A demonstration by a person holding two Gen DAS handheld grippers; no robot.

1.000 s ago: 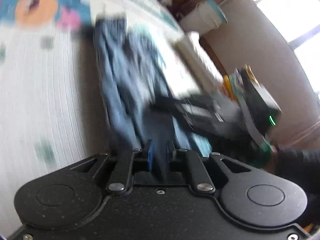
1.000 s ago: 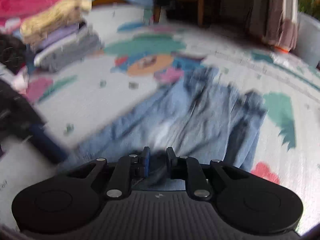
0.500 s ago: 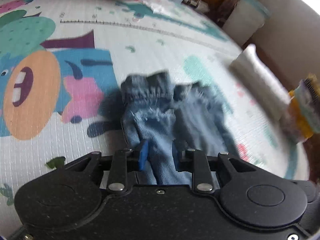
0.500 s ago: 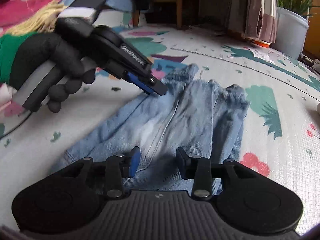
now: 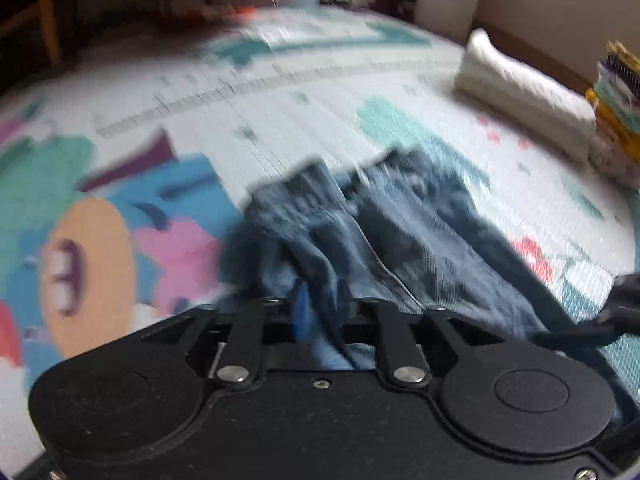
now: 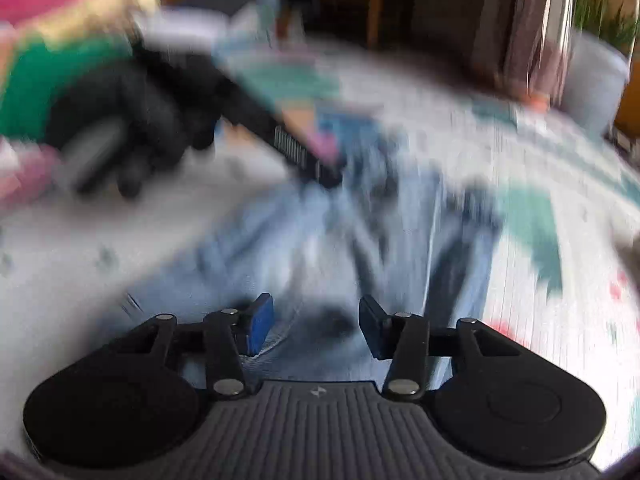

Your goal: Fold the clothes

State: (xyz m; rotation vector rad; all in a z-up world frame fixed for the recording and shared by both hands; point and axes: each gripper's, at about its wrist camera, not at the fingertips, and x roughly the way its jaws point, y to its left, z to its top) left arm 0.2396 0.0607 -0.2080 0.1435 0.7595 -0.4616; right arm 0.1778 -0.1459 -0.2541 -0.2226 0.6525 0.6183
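**Operator:** Left wrist view first: the jeans (image 5: pixel 384 240) lie bunched on the play mat (image 5: pixel 280 112), just right of the mat's orange cartoon face (image 5: pixel 88 272). My left gripper (image 5: pixel 322 312) sits low over the near part of the denim. Its jaws are opening, and a ridge of cloth stands between them; through the blur I judge the pads are no longer pressing on it.

**Observer:** And the right?

**Operator:** From the right wrist view, my right gripper (image 6: pixel 316 326) hangs over the pale near end of the jeans (image 6: pixel 360 248). Its jaws are spreading too, with denim below the gap but nothing pinched. My gloved left hand (image 6: pixel 132 128) shows up left of the jeans, its tool reaching to their far edge.

**Observer:** How do you expect the jeans to behave?

**Operator:** Heavy for clothing, I'd say, and limp but with body: denim holds a crease and drags on the mat rather than sliding. Not fragile, not slippery. The thick seams and the frayed hems (image 5: pixel 304 184) at the far end from the cartoon face's side give the firmest bite.

**Observer:** So where would you take hold?

**Operator:** At a seam or hem edge, both layers together, one gripper at each corner. A pinch in mid-panel would only lift a loose ridge.
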